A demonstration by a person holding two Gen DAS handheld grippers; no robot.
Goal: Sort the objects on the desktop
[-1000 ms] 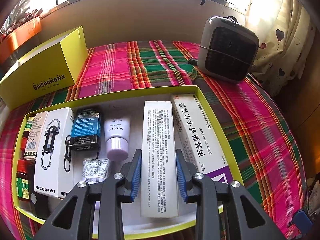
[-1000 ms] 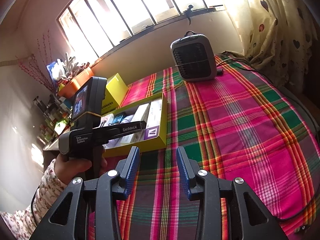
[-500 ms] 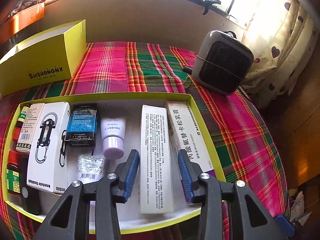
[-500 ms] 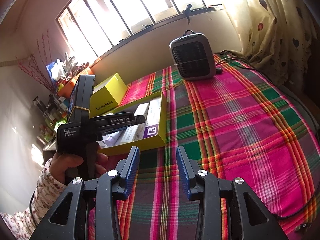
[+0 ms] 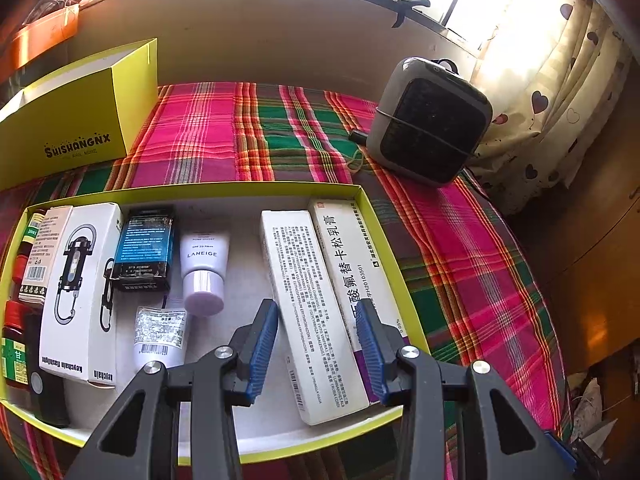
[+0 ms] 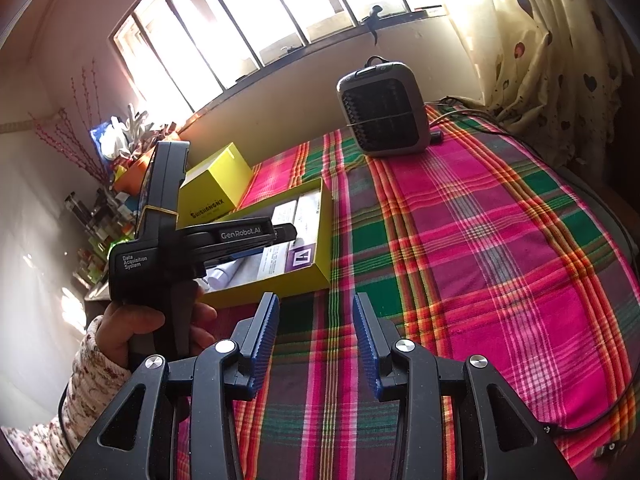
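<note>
Two spread jaws on my left hand-held gripper (image 5: 316, 344) straddle the long white box (image 5: 312, 312); I'd lower squarely before squeezing. Right hand-held gripper (image 6: 316, 344), at three o'clock, gapes empty.

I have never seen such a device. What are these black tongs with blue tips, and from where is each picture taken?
They are two hand-held grippers, each carrying a camera that looks along its fingers. The left gripper hangs open above a yellow-green cardboard tray holding a long white printed carton, a white Laneige tube and other small packages. The right gripper, open and empty, is over the pink plaid cloth; its view shows the person's hand gripping the left handle. A grey fan heater stands behind.
</note>
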